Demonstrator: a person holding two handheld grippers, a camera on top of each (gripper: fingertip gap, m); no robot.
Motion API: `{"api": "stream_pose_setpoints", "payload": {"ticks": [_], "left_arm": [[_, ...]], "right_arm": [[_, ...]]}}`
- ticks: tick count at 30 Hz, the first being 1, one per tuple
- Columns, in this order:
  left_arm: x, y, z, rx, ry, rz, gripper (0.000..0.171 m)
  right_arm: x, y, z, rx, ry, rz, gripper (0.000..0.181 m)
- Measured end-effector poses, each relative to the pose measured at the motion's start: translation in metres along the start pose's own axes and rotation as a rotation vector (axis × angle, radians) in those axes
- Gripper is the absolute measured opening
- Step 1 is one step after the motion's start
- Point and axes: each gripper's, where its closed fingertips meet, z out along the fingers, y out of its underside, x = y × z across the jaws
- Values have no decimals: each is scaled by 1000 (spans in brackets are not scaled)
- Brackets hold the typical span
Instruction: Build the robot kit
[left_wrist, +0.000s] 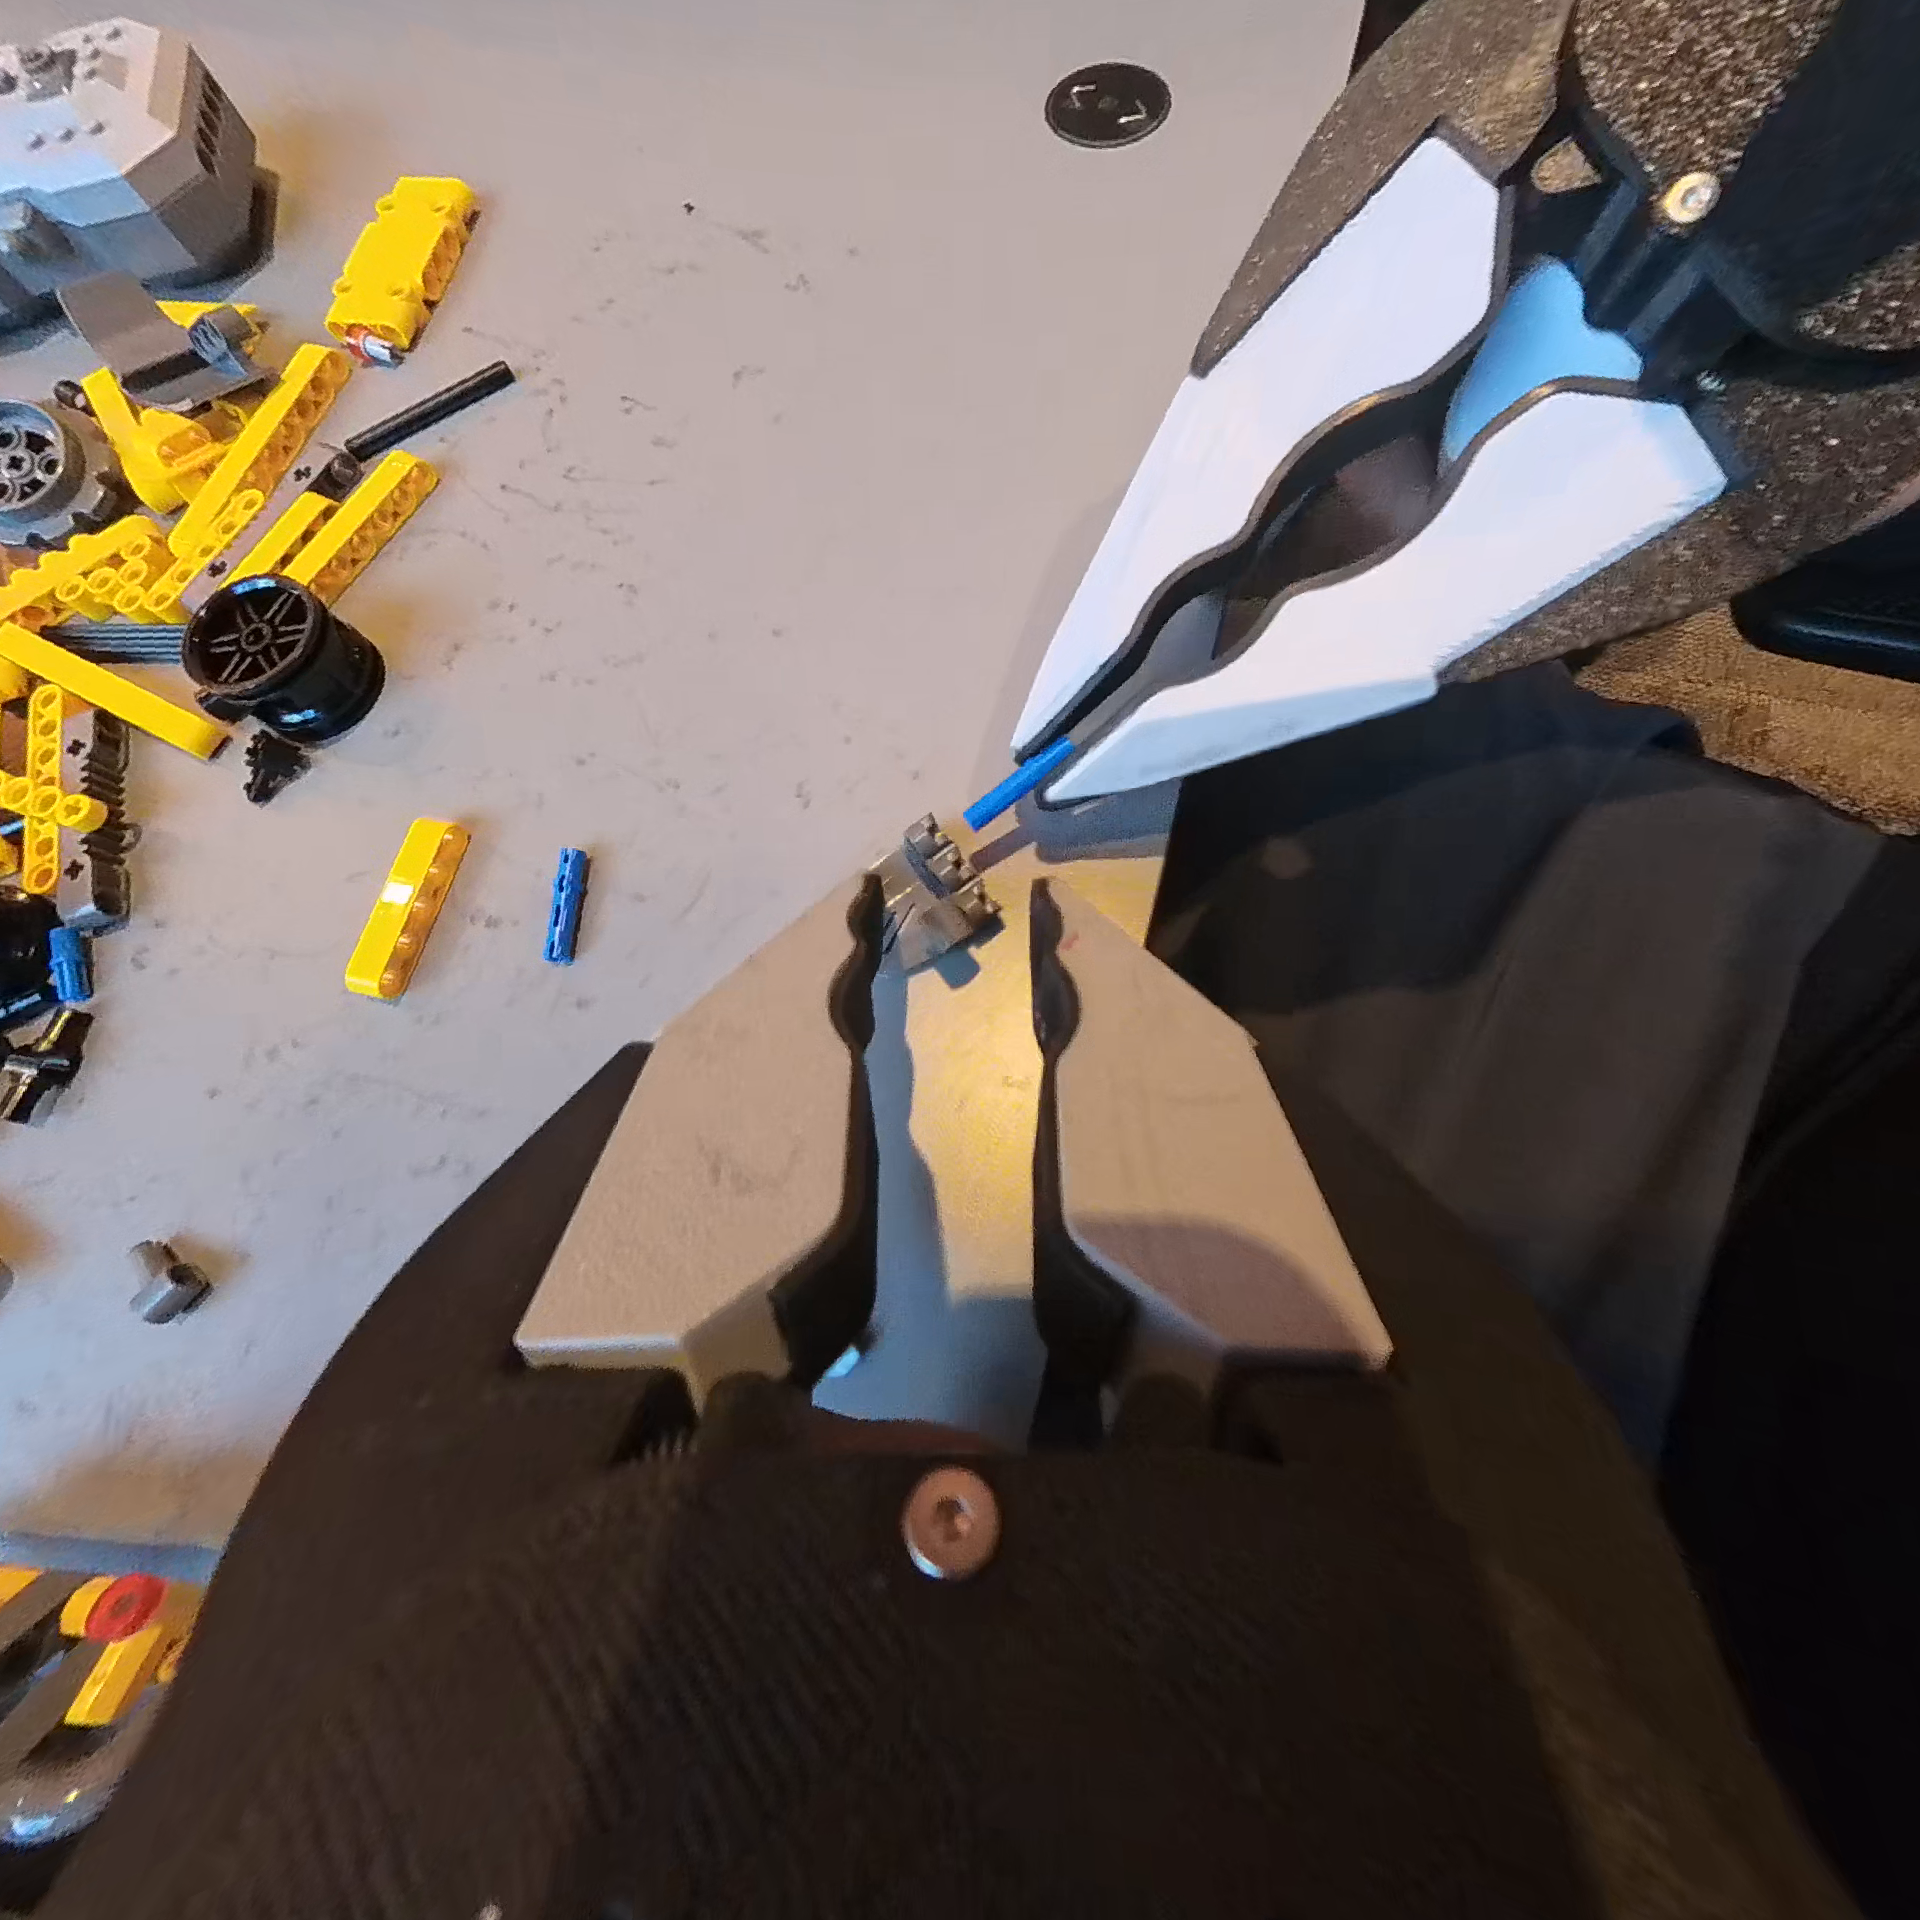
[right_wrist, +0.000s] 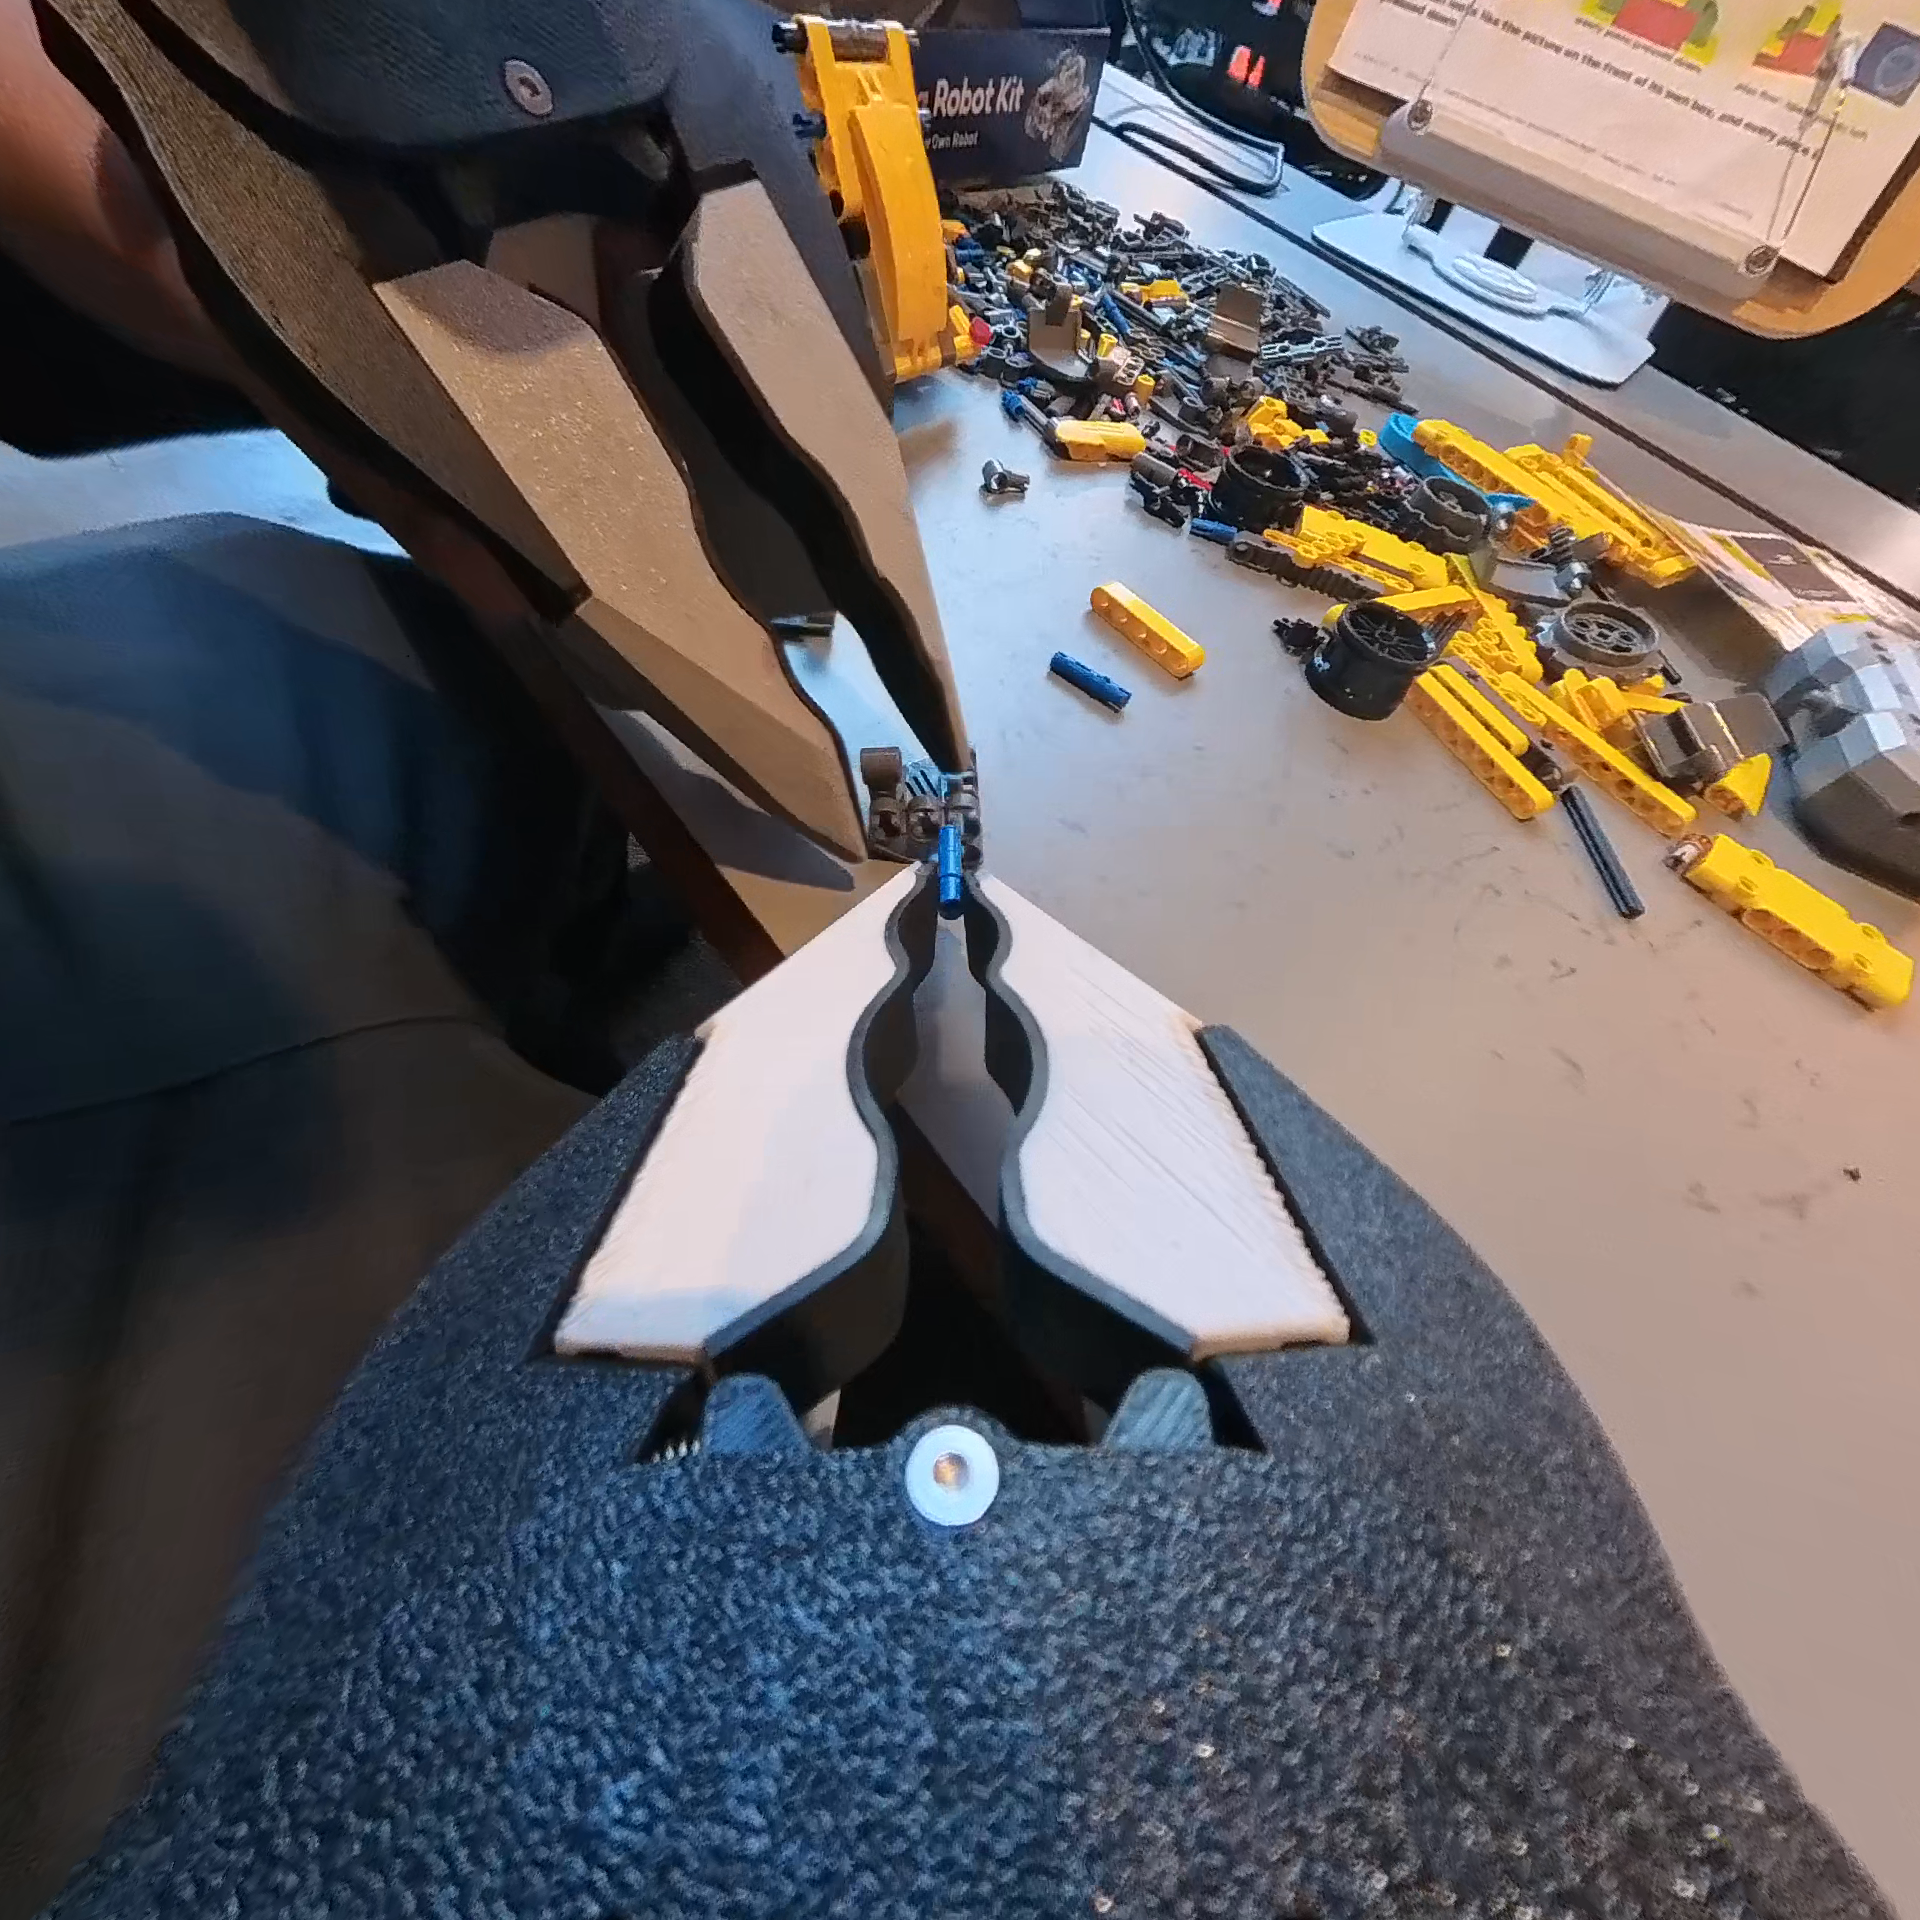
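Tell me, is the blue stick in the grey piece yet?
Not yet. Done: the right claw is shut on the blue pin, and the left claw holds the grey connector piece. In hand: the pin's tip is at the connector. Left: pushing it in; whether it has entered a hole isn't visible.

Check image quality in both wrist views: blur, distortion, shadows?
Left wrist view: fisheye bends the table edge; the left gripper throws a hard shadow. Right wrist view: blue pin is sharp, far brick pile soft, lower corners dark.

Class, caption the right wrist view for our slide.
Right hand-held gripper pinches a blue pin against the grey connector at the left hand-held gripper.
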Motion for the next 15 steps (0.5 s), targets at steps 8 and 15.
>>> {"api": "stream_pose_setpoints", "payload": {"ticks": [8, 15], "left_arm": [[1, -1, 9, -28, -5, 19, 19], [0, 2, 9, -44, -2, 18, 12]], "right_arm": [[1, 1, 2, -16, 18, -28, 5], [1, 1, 4, -25, 32, -41, 4]]}}
